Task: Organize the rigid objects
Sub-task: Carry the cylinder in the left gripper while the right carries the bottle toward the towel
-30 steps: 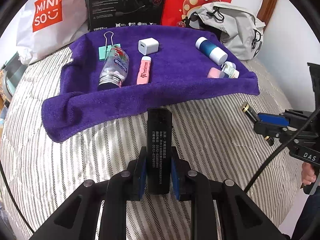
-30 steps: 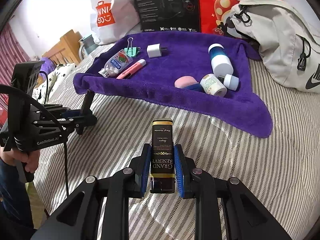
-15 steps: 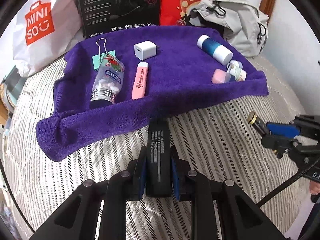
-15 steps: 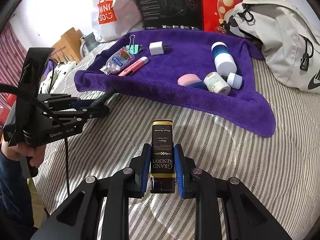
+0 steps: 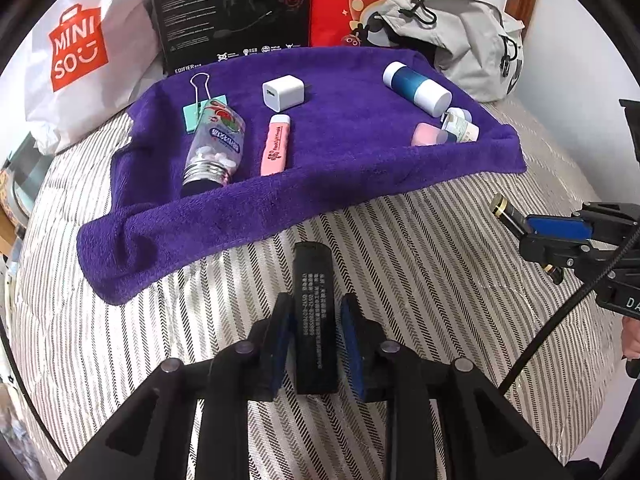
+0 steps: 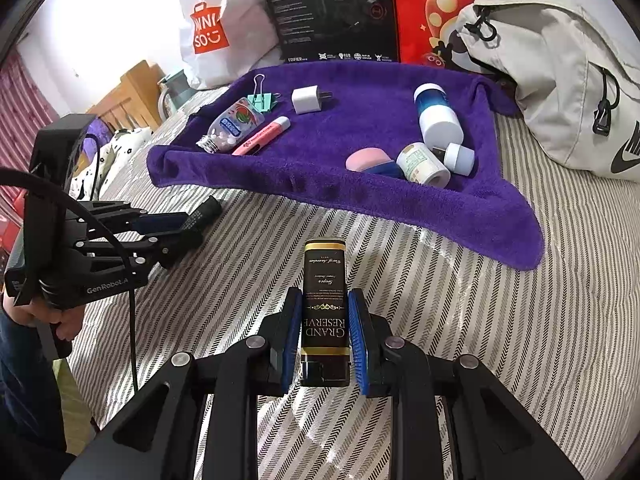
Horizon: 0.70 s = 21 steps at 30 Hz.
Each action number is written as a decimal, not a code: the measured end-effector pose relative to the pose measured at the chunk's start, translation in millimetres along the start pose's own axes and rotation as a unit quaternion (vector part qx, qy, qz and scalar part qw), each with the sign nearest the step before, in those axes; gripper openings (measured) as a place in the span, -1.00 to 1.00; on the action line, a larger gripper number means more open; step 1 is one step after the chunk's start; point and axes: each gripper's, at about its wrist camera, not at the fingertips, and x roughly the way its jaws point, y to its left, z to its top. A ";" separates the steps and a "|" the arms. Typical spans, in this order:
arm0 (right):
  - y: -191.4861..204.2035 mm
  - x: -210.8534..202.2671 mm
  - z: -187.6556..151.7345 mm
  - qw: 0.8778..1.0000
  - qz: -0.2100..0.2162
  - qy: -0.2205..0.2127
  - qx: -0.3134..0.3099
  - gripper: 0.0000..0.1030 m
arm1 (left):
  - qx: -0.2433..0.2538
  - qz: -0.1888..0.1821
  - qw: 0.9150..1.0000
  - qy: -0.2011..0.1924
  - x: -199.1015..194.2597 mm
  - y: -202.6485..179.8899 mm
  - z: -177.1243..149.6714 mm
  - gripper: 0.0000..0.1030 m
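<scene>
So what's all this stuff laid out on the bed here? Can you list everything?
Towel: 1, purple, on striped bedcover
Binder clip: 1, mint, towel's far left
Candy bottle: 1, clear, beside clip
Pink tube: 1, towel middle
Charger: 1, white, behind tube
Blue-white bottle: 1, towel right
Small containers: 3, pink, white, pale blue, near right
Shopping bag: 1, white
Boxes: black, red, behind towel
Backpack: 1, grey
Left gripper: holds black box
Right gripper: holds black-gold box
</scene>
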 end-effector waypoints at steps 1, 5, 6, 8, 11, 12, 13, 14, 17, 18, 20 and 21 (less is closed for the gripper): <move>0.0 -0.1 0.0 1.000 0.000 0.000 0.000 -0.55 | 0.002 0.001 1.000 0.000 0.4 -1.0 0.6 -0.46; -1.4 0.2 -0.4 1.000 0.000 0.001 0.001 -0.55 | 0.008 0.014 1.000 0.001 1.4 -6.2 1.7 -0.44; -1.4 0.1 -1.0 1.000 -0.001 0.001 0.002 -0.55 | 0.011 0.017 1.000 0.001 1.1 -7.6 1.4 -0.44; -1.9 -0.6 -1.2 1.000 0.000 0.000 0.003 -0.55 | 0.009 0.019 1.000 0.003 0.0 -8.2 -0.2 -0.47; -1.8 -1.0 -0.9 1.000 0.002 -0.002 0.003 -0.55 | 0.010 0.016 1.000 0.000 -1.9 -9.1 -3.3 -0.59; -2.1 -0.7 -0.7 1.000 0.002 -0.002 0.003 -0.55 | 0.012 0.017 1.000 -0.001 -1.9 -9.6 -3.7 -0.59; -2.4 0.4 -0.2 1.000 0.003 -0.001 0.004 -0.55 | 0.012 0.015 1.000 0.000 -1.9 -9.2 -3.7 -0.59; -2.6 1.8 0.1 1.000 0.002 0.000 0.005 -0.55 | 0.007 0.011 1.000 0.001 -2.3 -7.8 -3.4 -0.60; -3.5 2.7 0.3 1.000 0.000 0.002 0.006 -0.55 | -0.003 -0.002 1.000 -0.004 -6.5 -3.5 -3.1 -0.60; -3.7 1.8 0.3 1.000 0.000 0.001 0.006 -0.55 | -0.006 -0.004 1.000 -0.007 -9.4 -2.0 -2.6 -0.60; -4.1 -0.9 2.0 1.000 -0.002 -0.001 0.005 -0.55 | -0.008 -0.009 1.000 -0.013 -14.5 0.9 -0.5 -0.60; -4.6 -2.2 3.5 1.000 -0.003 -0.003 0.004 -0.55 | -0.009 -0.012 1.000 -0.017 -17.8 2.2 1.7 -0.60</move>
